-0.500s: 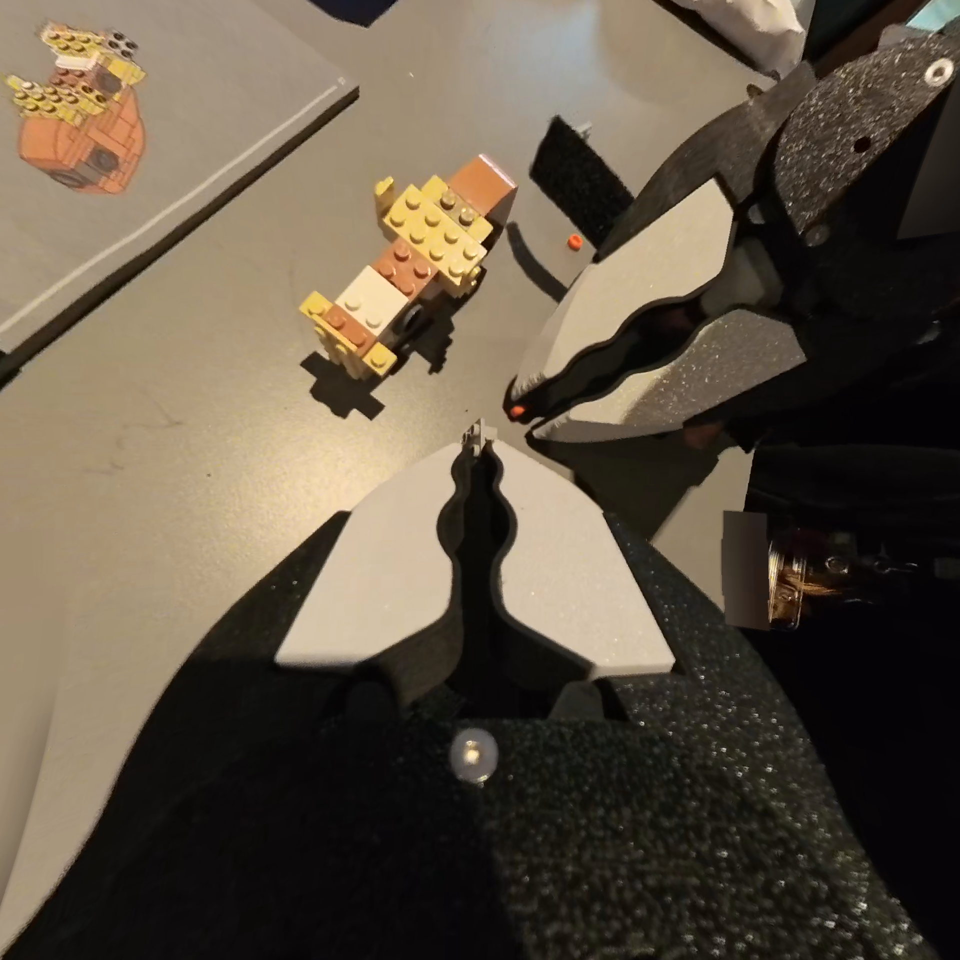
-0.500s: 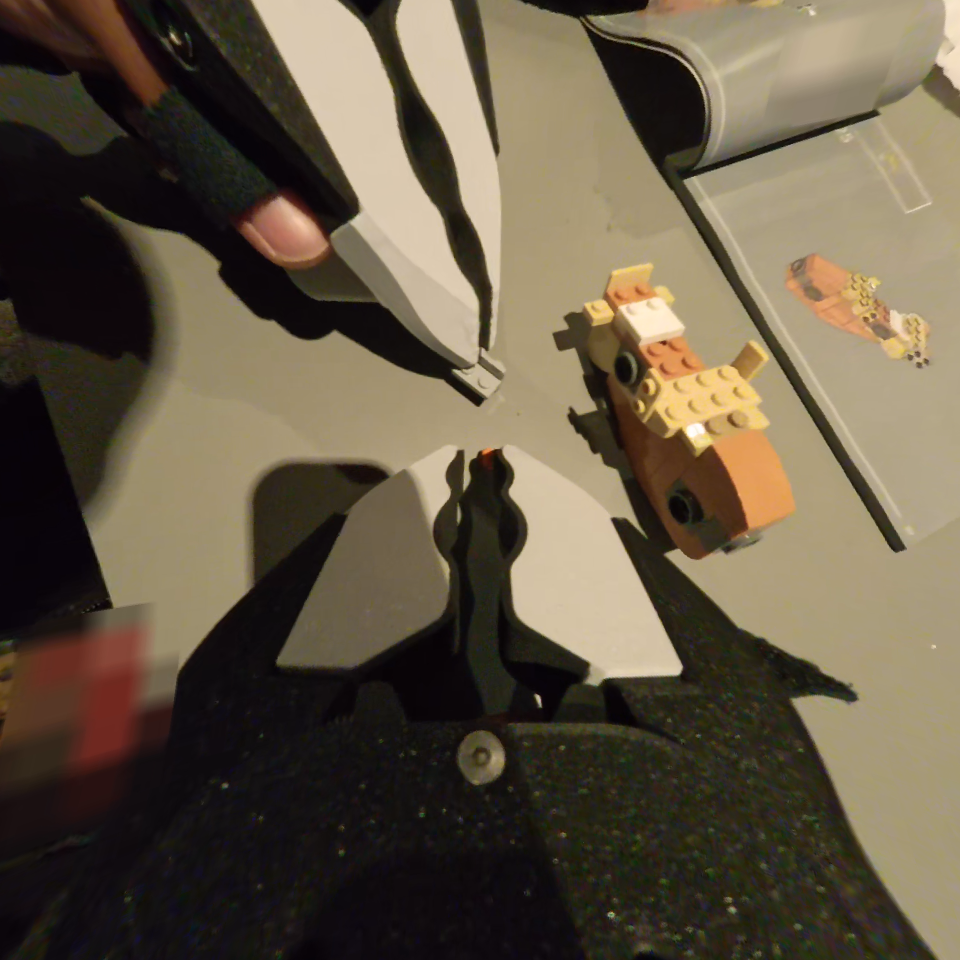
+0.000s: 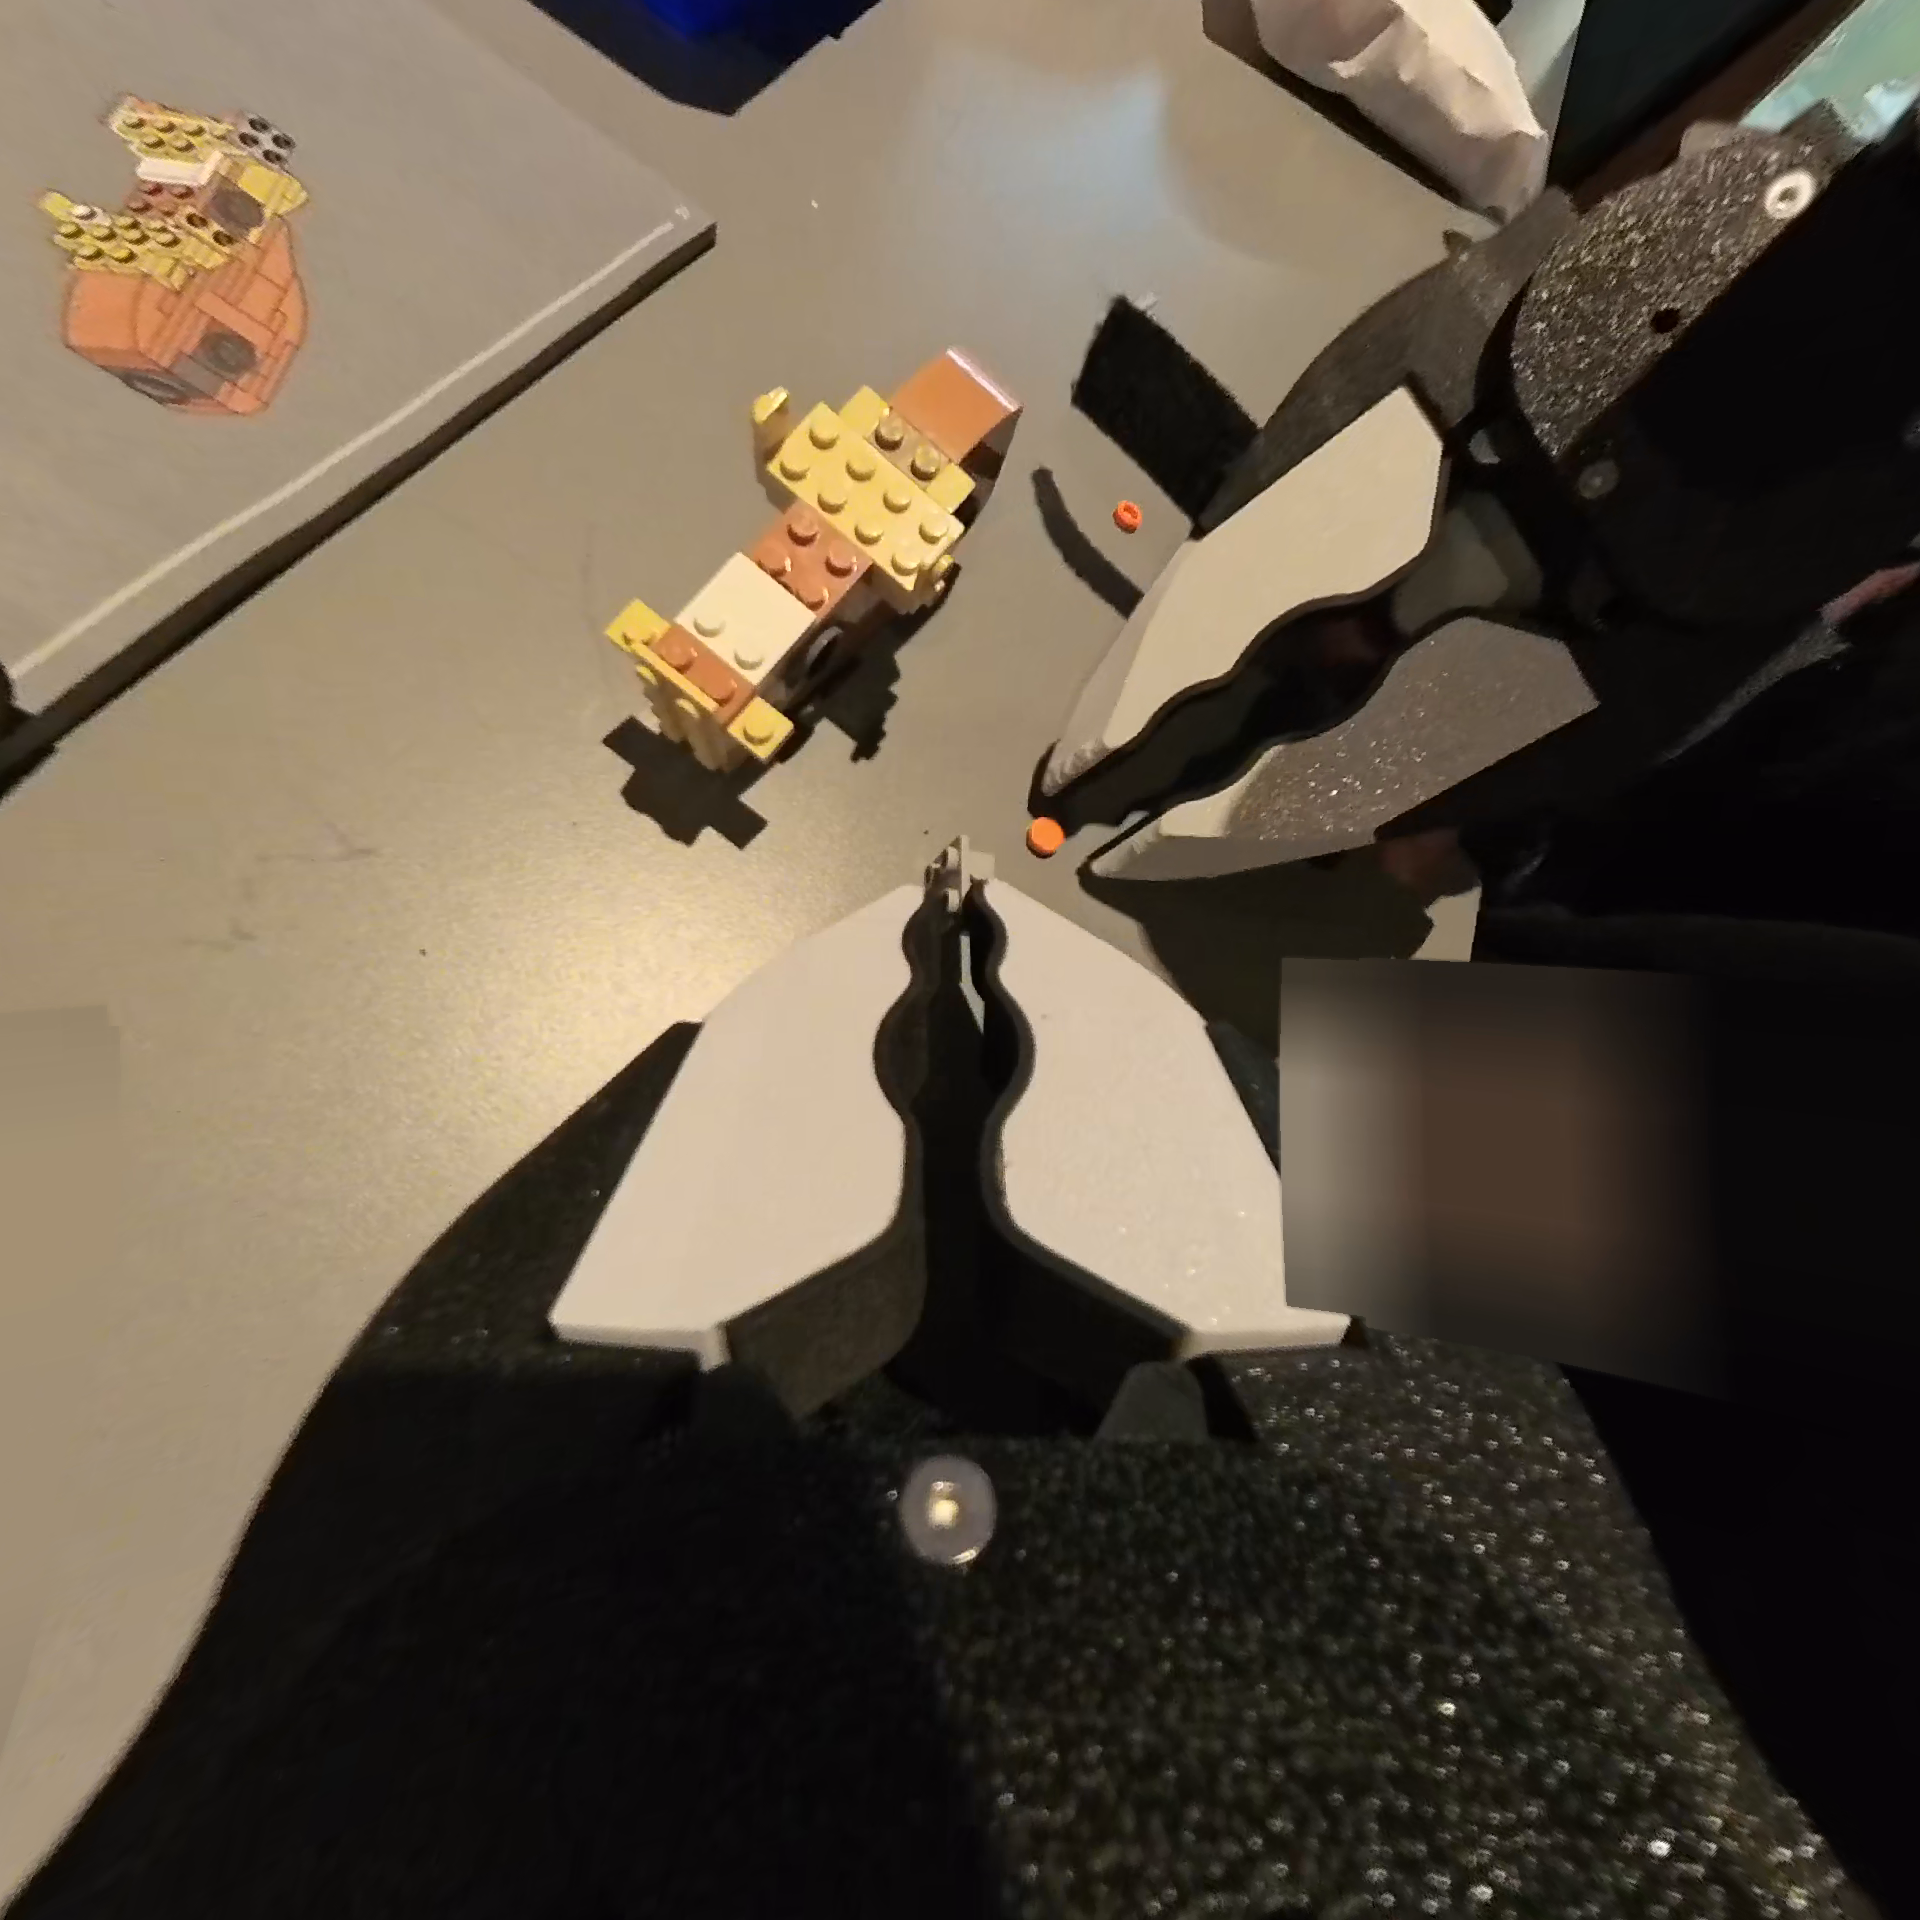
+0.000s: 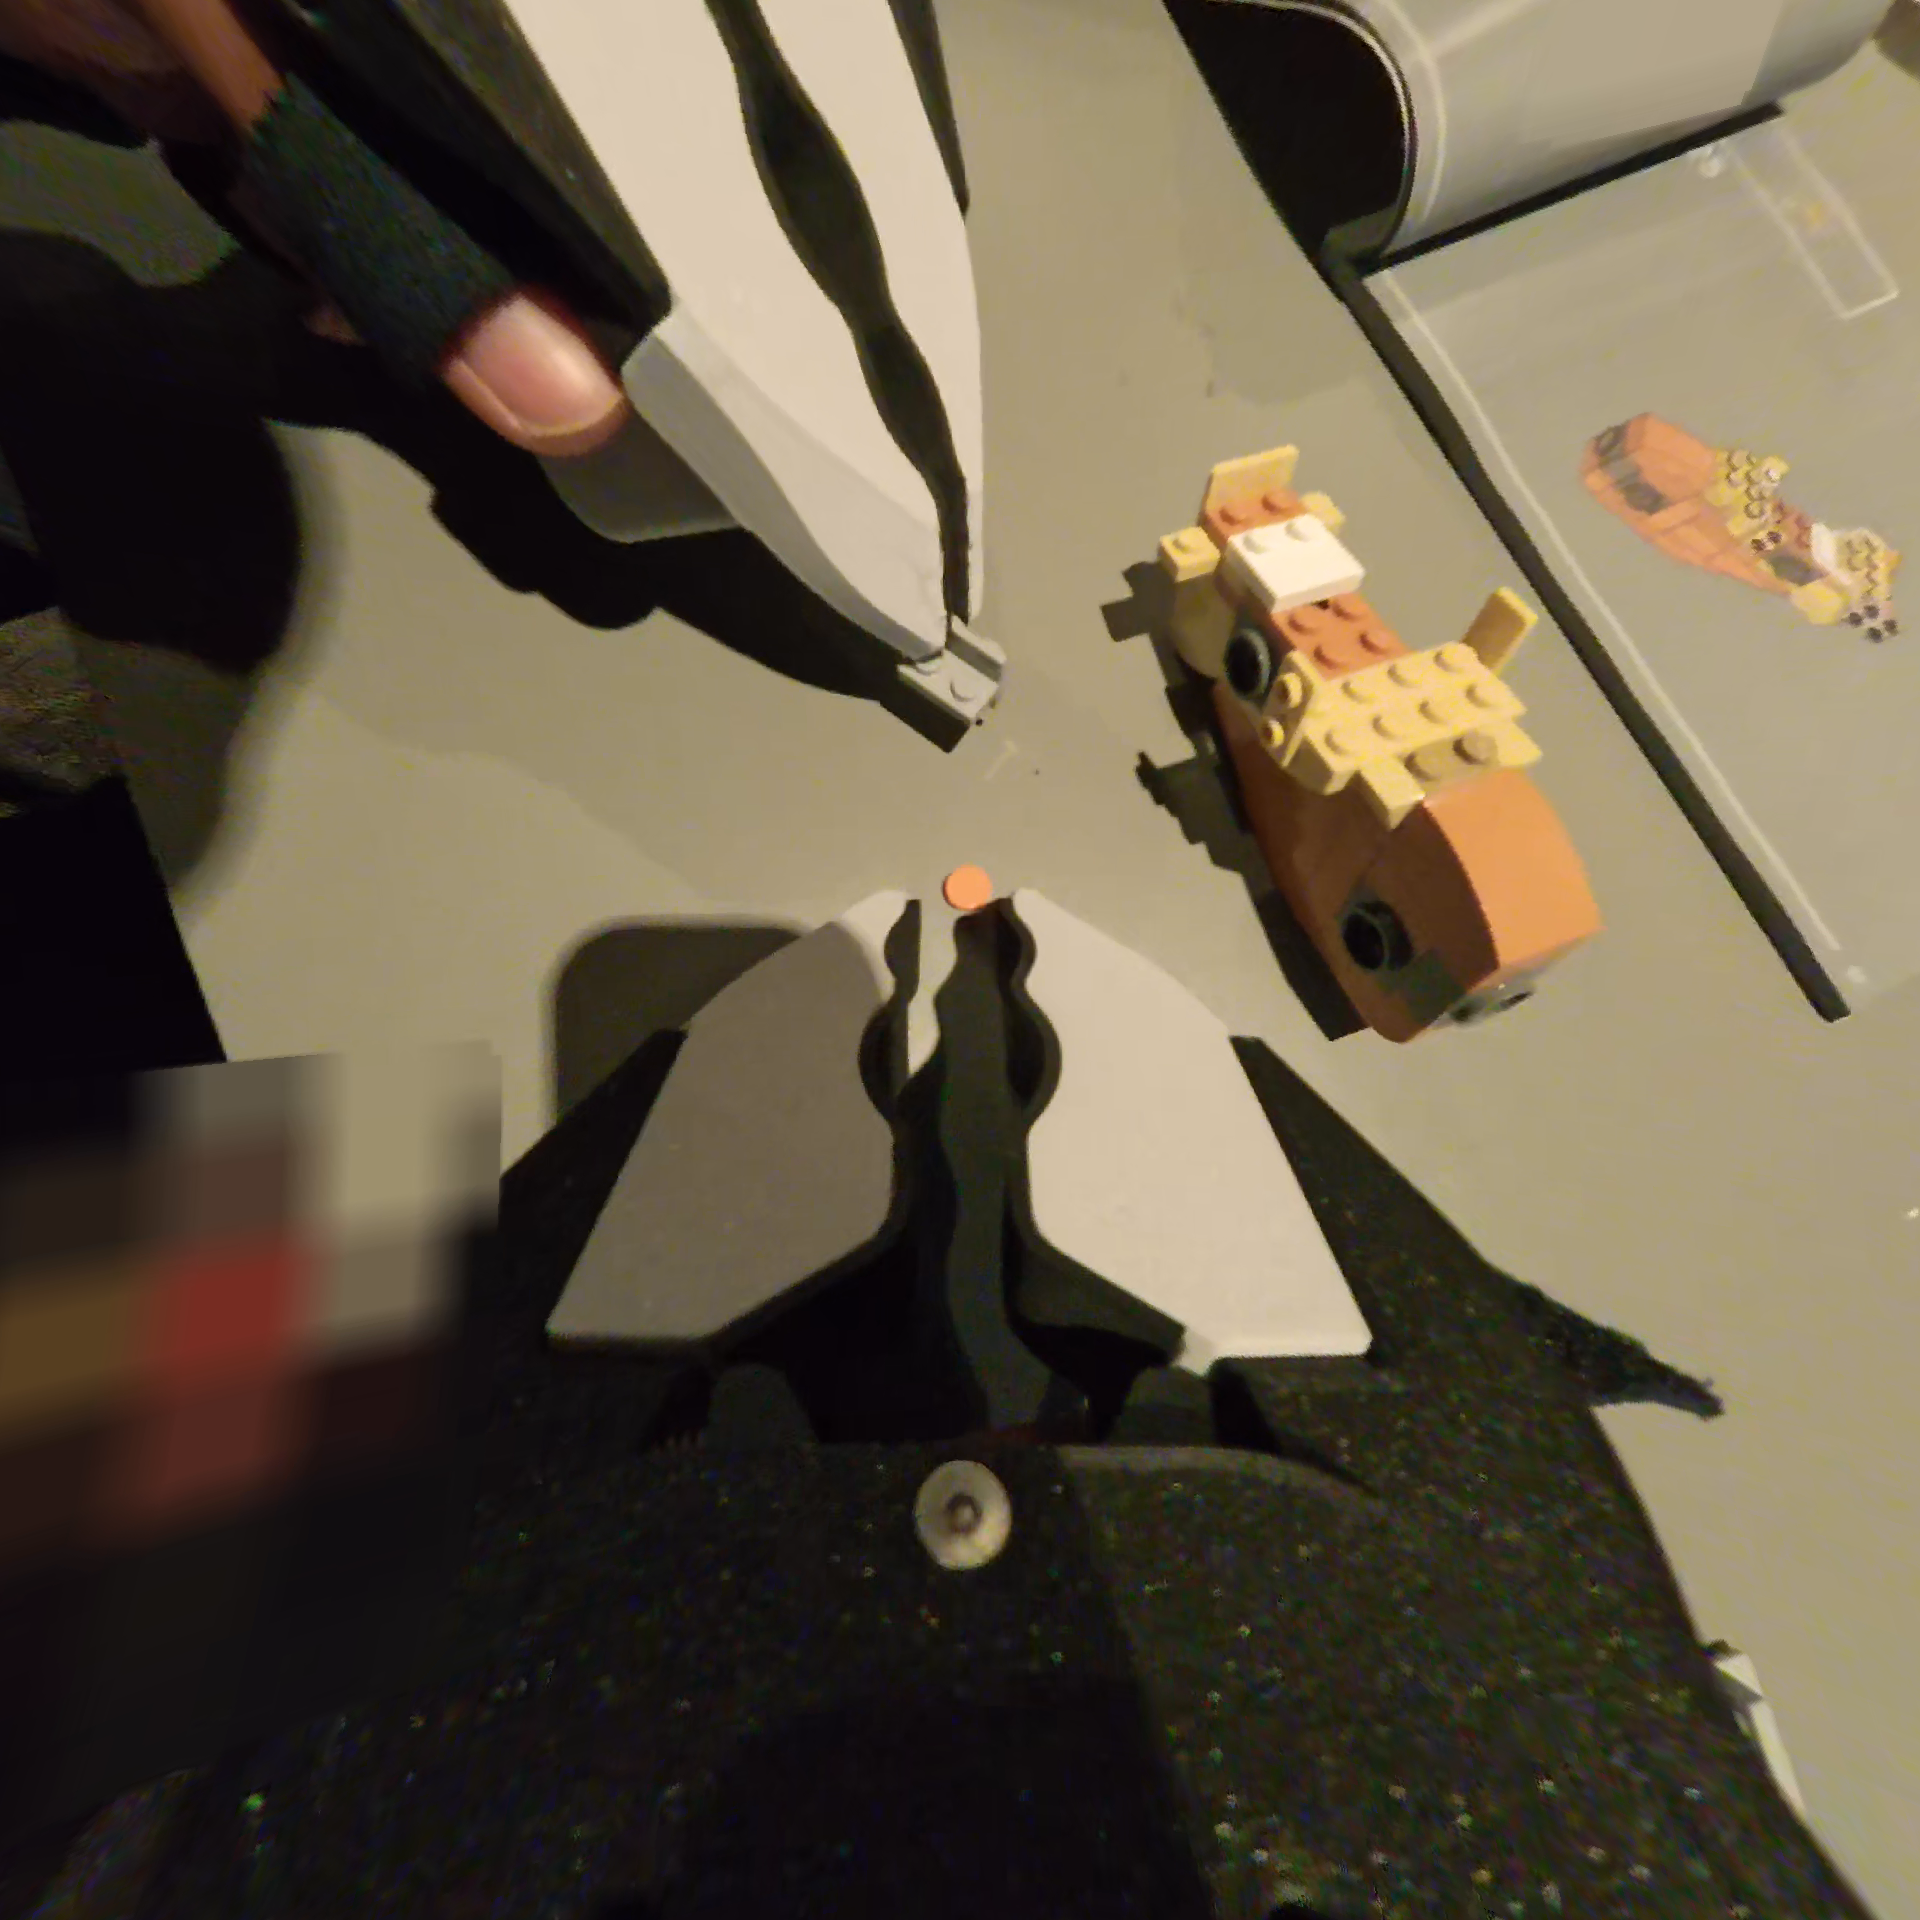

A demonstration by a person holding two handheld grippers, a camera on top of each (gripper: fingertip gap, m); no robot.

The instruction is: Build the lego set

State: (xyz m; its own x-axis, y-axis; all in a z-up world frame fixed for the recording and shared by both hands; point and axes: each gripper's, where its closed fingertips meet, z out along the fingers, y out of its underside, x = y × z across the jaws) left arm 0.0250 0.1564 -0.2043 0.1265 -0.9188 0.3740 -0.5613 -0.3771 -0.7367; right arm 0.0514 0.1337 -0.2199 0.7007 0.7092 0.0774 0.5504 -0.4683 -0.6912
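So the biggest thing is the matte grey table (image 3: 312,987), smooth and lit warm and dim, with a flat grey instruction sheet (image 3: 343,208) lying at its far edge that carries a printed picture of the model. Next down is the half-built lego model (image 4: 1382,748), a blocky orange-brown hull topped with studded tan plates and a white brick, sitting near both tools. The left gripper (image 3: 958,883), speckled black body with smooth grey wavy-edged fingers, is clamped on a small grey brick (image 4: 951,681) at its tips. The right gripper (image 4: 961,914) is nearly closed, and a tiny round orange stud (image 4: 967,888) sits right at its tips; whether it's pinched is hard to tell.
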